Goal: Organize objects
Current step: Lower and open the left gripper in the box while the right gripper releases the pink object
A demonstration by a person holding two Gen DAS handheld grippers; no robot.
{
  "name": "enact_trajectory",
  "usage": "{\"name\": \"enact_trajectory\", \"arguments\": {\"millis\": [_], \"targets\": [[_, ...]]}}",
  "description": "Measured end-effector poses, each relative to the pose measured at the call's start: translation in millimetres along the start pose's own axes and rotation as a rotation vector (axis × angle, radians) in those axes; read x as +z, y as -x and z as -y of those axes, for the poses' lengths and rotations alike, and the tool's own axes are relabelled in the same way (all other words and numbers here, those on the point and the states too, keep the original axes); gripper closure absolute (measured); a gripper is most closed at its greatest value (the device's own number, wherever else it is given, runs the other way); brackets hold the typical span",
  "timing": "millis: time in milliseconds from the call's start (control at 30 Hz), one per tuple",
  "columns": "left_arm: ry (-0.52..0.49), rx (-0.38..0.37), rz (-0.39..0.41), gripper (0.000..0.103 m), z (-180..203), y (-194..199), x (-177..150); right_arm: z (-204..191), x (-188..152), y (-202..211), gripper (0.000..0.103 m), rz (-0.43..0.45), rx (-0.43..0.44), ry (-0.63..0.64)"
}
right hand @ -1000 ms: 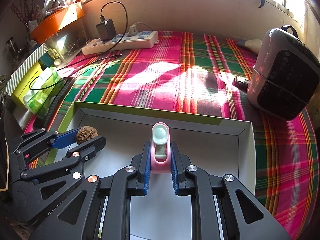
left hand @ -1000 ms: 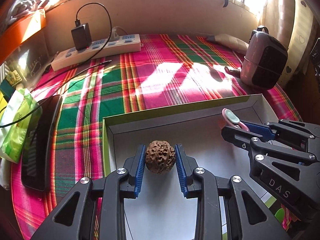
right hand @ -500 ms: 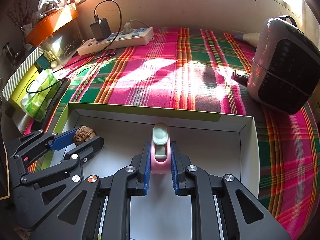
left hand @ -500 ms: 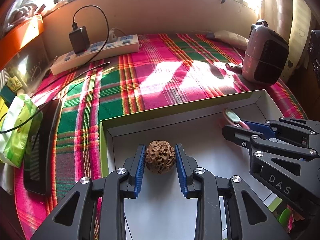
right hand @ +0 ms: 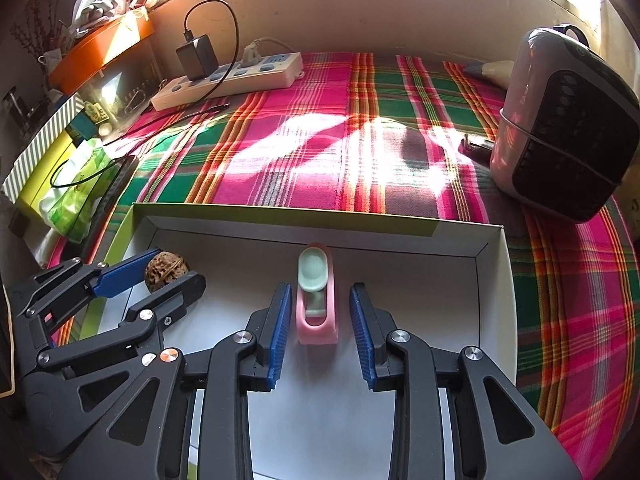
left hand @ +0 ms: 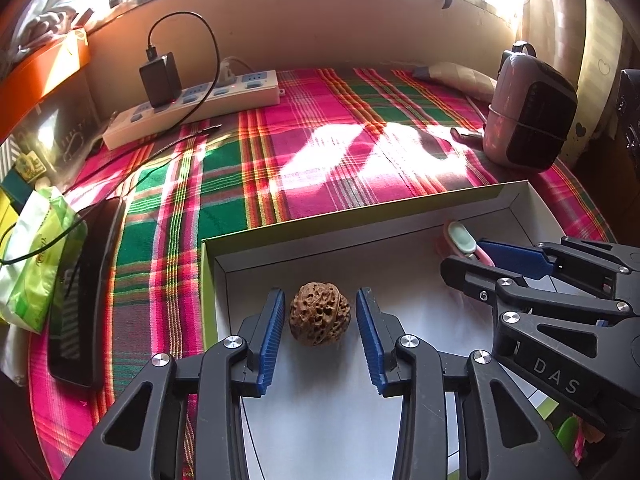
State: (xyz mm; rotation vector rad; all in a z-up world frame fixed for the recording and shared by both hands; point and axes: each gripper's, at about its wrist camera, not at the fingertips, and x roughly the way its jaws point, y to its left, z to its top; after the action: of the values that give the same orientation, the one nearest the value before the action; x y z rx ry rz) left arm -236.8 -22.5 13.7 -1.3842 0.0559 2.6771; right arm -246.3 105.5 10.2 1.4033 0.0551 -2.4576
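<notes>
Release is the step in hand: both items already sit on the white floor of the box (left hand: 520, 200), whose rim runs across the middle of each frame. In the lower centre of the left wrist view, the left gripper (left hand: 320, 322) has just been opening; its blue pads stand apart on either side of the walnut (left hand: 320, 314), with a visible gap on both sides. The walnut rests on the box floor near the left wall. In the lower centre of the right wrist view, the right gripper (right hand: 318, 320) has likewise just been opening; its pads are clear of the pink clip (right hand: 318, 308), which lies flat between them, near the far wall.

To finish the release well, each gripper probably has to withdraw straight back along its own line, without sideways drift. The walnut is round and is likely to roll if a pad brushes it. The clip is light and may skid if a pad touches it. Both grippers sit close together at the frame edges, so retracting one at a time appears safer. The box walls are low; lifting before moving outward should avoid snagging the rim.
</notes>
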Motion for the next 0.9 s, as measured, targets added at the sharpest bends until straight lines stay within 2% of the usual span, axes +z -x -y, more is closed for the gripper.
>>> {"name": "enact_trajectory", "arguments": {"millis": [67,167,900], "targets": [[0.004,-0.003,-0.001,0.067,-2,1,0,1,-1,1,0.071,-0.001,0.006,-0.004],[0.012,-0.003,0.011,0.066,-4,8,-2,2,-3,4,0.061,0.003,0.006,-0.011],[0.031,-0.002,0.086,0.065,-10,60,-32,0,-31,52,0.061,0.096,0.015,-0.018]]}}
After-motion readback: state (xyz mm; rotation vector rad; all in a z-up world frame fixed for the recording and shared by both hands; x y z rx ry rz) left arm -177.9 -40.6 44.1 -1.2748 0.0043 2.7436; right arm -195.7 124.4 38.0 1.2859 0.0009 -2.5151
